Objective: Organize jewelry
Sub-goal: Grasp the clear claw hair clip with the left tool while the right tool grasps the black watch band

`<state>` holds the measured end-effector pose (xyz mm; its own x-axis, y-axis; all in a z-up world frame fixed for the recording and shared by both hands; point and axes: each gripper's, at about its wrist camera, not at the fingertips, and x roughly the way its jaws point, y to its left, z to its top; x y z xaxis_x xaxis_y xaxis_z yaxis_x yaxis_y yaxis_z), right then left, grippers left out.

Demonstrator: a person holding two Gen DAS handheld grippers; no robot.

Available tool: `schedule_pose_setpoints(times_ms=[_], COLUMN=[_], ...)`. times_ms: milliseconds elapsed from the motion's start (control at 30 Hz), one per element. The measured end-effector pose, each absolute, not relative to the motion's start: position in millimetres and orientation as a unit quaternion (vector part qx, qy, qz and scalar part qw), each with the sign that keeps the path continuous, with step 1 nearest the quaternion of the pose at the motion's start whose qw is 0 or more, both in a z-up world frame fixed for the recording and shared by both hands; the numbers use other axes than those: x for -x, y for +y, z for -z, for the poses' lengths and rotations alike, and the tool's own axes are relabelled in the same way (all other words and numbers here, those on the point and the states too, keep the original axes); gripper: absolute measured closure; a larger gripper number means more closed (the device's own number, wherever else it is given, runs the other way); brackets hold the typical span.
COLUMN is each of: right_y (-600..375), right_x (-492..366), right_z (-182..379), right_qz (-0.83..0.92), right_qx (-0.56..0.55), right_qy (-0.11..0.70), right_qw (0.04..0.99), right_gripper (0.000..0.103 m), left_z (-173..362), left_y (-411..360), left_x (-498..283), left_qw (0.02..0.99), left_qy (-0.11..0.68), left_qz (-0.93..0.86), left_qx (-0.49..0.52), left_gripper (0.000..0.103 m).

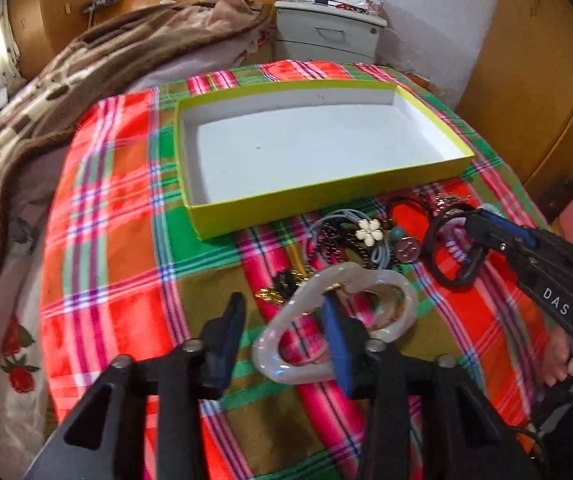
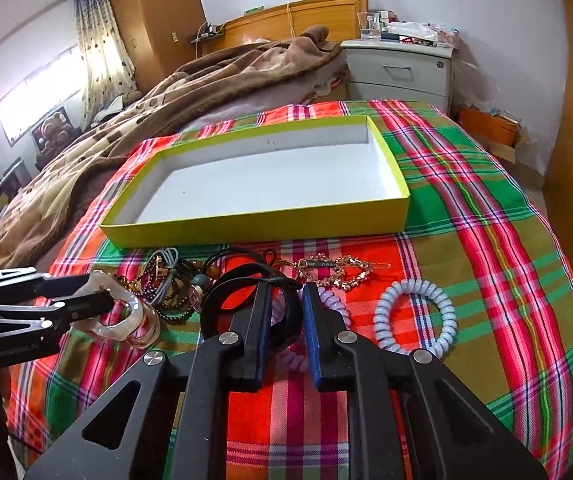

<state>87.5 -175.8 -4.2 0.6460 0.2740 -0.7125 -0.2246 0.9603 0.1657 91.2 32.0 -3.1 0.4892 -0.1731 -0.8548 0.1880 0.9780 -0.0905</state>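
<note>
1. My left gripper (image 1: pixel 282 312) stands half-wide over the translucent bangle (image 1: pixel 286 360); one finger pokes through its ring, and I cannot tell if it grips
2. My right gripper (image 2: pixel 286 296) is narrowed onto the black hair ties (image 2: pixel 286 316)
3. Jewelry heap (image 2: pixel 166 280) lies on the plaid cloth (image 2: pixel 466 240), just before the empty yellow box (image 2: pixel 246 228); a pale spiral tie (image 2: pixel 414 316) sits apart

White walls, wooden headboard (image 2: pixel 306 16), grey nightstand (image 2: pixel 400 72) — curtained window (image 2: pixel 98 52) bright.
</note>
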Motion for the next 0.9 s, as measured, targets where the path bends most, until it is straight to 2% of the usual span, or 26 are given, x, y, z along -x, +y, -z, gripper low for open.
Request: schedule_pose_setpoints(times_ms=[67,467,600,900], right_y=[-177,-184,-190,-192], right_x=[-87,-83,-80,-75], right_z=[3,-2,-6,-16], right_qz=[-0.139,-0.145,-0.15,-0.155], right_qx=[-0.034,-0.05,-0.066,-0.072], right_qy=[0.396,0.387,0.377,0.366], right_qw=[0.907,0.909,0.912,0.915], right_gripper=[0.087,0.089,0.089,0.089], left_z=[3,1,-1,-12], left_y=[31,29,28,35], left_x=[-92,-79,-76,-70], left_qw=[0.862,0.854,0.855,0.871], left_qy=[0.495,0.508,0.504,0.478], left_qz=[0.107,0.113,0.122,0.102], left_qx=[-0.006,0.007,0.026,0.053], left_gripper=[0.071,0.08,0.089,0.09])
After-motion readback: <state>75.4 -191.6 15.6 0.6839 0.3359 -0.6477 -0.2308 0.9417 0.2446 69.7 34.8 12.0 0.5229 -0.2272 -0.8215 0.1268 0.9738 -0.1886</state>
